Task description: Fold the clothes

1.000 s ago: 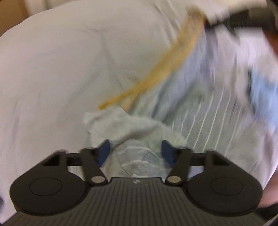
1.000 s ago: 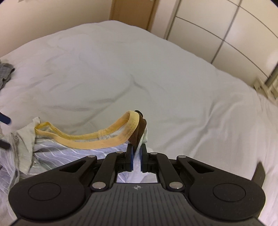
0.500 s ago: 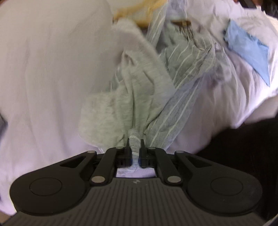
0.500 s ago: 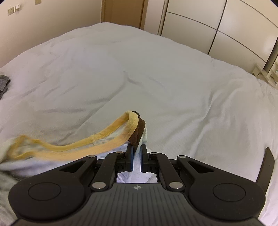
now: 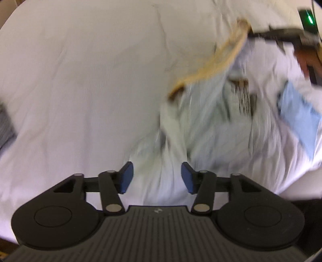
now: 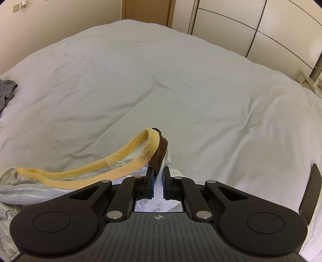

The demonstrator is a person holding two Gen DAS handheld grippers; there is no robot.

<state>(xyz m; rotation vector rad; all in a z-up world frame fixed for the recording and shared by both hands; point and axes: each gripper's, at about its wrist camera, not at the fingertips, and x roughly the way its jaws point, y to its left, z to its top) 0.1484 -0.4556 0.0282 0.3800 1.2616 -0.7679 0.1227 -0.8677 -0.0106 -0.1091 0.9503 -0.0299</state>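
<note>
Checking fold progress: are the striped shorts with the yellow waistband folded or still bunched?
Still bunched: the shorts hang crumpled from the right gripper, which pinches the waistband.

Striped garment on bed, folded cloth at its right, crumpled clothing far left.

3 garments, 2 grippers

Wide bed under creased white sheet filling frame centre, cream wall upper left with two switch plates, wooden door top centre, pale panelled wardrobe upper right
</note>
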